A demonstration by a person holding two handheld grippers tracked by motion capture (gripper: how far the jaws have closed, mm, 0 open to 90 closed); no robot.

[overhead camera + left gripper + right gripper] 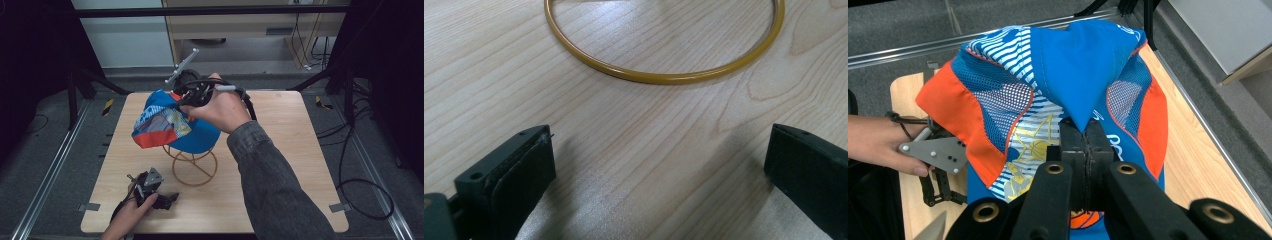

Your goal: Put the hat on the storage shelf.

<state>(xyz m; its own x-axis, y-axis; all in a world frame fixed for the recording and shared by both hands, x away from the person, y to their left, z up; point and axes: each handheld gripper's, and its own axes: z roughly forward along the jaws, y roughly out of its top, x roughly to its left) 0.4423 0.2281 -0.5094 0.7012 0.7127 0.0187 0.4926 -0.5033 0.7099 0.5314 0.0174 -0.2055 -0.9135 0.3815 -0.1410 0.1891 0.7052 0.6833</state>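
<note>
Blue fabric with orange panels, white stripes and mesh patches made up a cap (172, 125) that sat draped over the top of a gold wire stand (194, 167) near the middle of a pale wooden desk (295, 150). In the high view, the person's right hand (220, 107) reached across from the near right, holding the right gripper (192, 95) at the far side of the cap. In the right gripper view, that gripper's black jaws were pressed tightly together on a pinched fold of the blue crown fabric, so the cap (1048, 100) was held by its top, with the orange-edged panels hanging down on either side.

The left gripper (167, 200) rested low at the near left of the desk, held in the person's left hand (127, 215). In the left gripper view its jaws stood wide apart with nothing between them, pointing across bare wood (634, 165) toward the round base ring of the stand (664, 77), which lay a little way off and untouched.

Judging by this, the work of moving the cap at the stand was midway: the grasp on the crown was secure, but the cap was draped unevenly, bunched and tilted toward the left. It could not be told whether it was being placed or lifted away. What remained, seemingly, was settling or removing the cap and letting go of it.
</note>
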